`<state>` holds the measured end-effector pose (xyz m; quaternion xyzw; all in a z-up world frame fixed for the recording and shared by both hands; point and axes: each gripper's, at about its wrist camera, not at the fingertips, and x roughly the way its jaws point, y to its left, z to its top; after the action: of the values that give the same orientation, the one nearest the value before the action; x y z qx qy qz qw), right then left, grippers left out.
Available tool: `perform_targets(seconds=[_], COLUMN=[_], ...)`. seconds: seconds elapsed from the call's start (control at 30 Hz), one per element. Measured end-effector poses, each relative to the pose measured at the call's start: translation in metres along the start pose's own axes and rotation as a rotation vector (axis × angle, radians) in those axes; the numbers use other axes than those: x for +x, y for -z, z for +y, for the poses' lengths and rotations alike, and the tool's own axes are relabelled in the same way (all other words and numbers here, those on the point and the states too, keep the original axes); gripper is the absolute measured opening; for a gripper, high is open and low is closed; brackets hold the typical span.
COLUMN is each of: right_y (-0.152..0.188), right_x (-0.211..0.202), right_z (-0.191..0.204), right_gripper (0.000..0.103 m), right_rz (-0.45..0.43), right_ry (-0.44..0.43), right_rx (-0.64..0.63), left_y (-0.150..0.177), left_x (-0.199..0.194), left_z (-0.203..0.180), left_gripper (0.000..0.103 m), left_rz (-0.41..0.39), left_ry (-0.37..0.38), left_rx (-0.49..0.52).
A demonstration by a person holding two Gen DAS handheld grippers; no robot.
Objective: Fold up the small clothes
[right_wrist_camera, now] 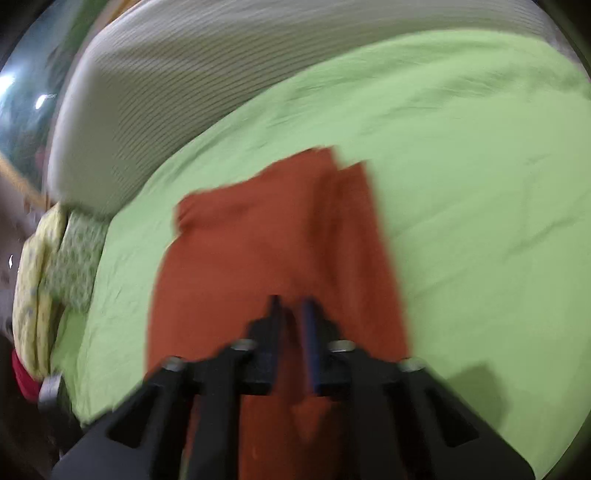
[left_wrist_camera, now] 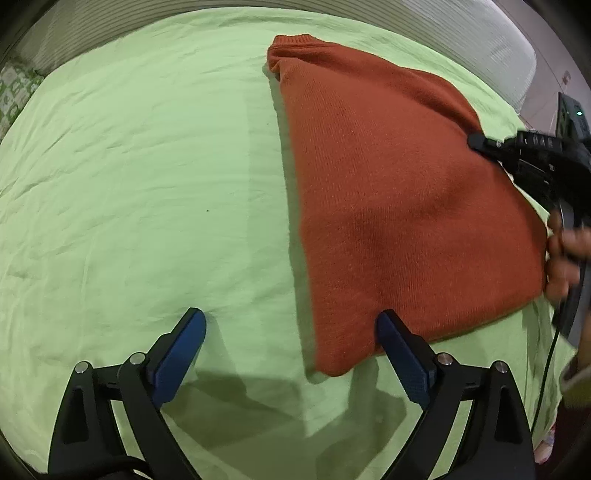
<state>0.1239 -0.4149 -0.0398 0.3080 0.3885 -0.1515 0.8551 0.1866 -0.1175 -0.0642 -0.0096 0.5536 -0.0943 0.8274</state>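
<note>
Left gripper (left_wrist_camera: 291, 325) agape beside rust sweater (left_wrist_camera: 399, 206)

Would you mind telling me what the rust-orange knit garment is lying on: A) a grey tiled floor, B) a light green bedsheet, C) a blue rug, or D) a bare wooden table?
B: the rust-orange knit garment lies flat on the wrinkled light green bedsheet, which surrounds it in both wrist views.

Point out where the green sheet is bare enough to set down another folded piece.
The widest bare patch of green sheet lies left of the orange sweater, bounded behind by the striped white bedding. A narrower strip lies in front of the sweater, by the open left gripper. The sweater's right edge is crowded by the right gripper and a hand.
</note>
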Motion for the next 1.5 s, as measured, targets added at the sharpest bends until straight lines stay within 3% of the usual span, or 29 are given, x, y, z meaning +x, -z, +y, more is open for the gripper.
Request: perform_targets(seconds=[0.07, 0.17, 0.27, 0.33, 0.37, 0.43, 0.5, 0.6, 0.63, 0.67, 0.73, 0.77, 1.03, 1.23, 1.33, 1.43, 1.5], right_y=[-0.005, 0.008, 0.034, 0.055, 0.068, 0.08, 0.087, 0.093, 0.093, 0.092, 0.087, 0.084, 0.048, -0.02, -0.048, -0.065, -0.071], right_x=[-0.012, -0.044, -0.061, -0.064, -0.064, -0.071, -0.085, -0.11, -0.115, -0.119, -0.118, -0.116, -0.074, -0.024, 0.011, 0.036, 0.034], right_z=[-0.012, 0.008, 0.021, 0.026, 0.024, 0.011, -0.014, -0.023, -0.017, -0.01, 0.003, 0.009, 0.044, 0.062, 0.05, 0.03, 0.016], right_gripper=[0.0, 0.008, 0.008, 0.01, 0.01, 0.011, 0.017, 0.017, 0.023, 0.036, 0.056, 0.06, 0.062, 0.067, 0.07, 0.071, 0.073], right_rz=[-0.054, -0.143, -0.11, -0.058, -0.027, -0.044, -0.049, -0.097, -0.113, -0.122, -0.128, -0.129, -0.118, -0.07, 0.007, 0.01, 0.0], right_ry=[0.003, 0.1, -0.021, -0.043, 0.014, 0.2, 0.277, 0.196, 0.193, 0.177, 0.139, 0.121, 0.126, 0.158, 0.22, 0.371, 0.32], right_rx=[0.076, 0.005, -0.046, -0.09, -0.113, -0.135, -0.048, -0.013, -0.033, -0.059, -0.086, -0.1, -0.21, -0.284, -0.275, -0.308, -0.245], left_y=[0.003, 0.003, 0.001, 0.003, 0.003, 0.007, 0.008, 0.006, 0.004, 0.001, -0.009, -0.014, -0.041, -0.045, -0.046, -0.045, -0.044], left_x=[0.0, 0.002, 0.003, 0.001, 0.001, -0.002, -0.006, -0.014, -0.017, -0.021, -0.03, -0.033, -0.016, 0.008, 0.014, 0.015, 0.015], left_z=[0.002, 0.002, -0.001, 0.0, 0.001, 0.0, 0.002, 0.006, 0.008, 0.01, 0.016, 0.018, 0.023, 0.017, 0.012, 0.006, 0.005], left_gripper=[0.095, 0.095, 0.095, 0.095, 0.095, 0.095, 0.094, 0.094, 0.094, 0.094, 0.094, 0.094, 0.094, 0.094, 0.095, 0.095, 0.095], left_rz=[-0.002, -0.001, 0.004, 0.011, 0.014, 0.02, 0.021, 0.021, 0.015, 0.004, -0.029, -0.038, -0.014, 0.025, 0.028, 0.021, 0.017], left_ry=[0.007, 0.007, 0.0, 0.008, 0.015, 0.019, 0.033, 0.072, 0.082, 0.085, 0.075, 0.081, 0.083, 0.091, 0.09, 0.073, 0.074], left_rx=[0.006, 0.01, 0.017, 0.017, 0.016, 0.015, 0.003, -0.026, -0.032, -0.038, -0.063, -0.075, -0.109, -0.097, -0.079, -0.043, -0.034])
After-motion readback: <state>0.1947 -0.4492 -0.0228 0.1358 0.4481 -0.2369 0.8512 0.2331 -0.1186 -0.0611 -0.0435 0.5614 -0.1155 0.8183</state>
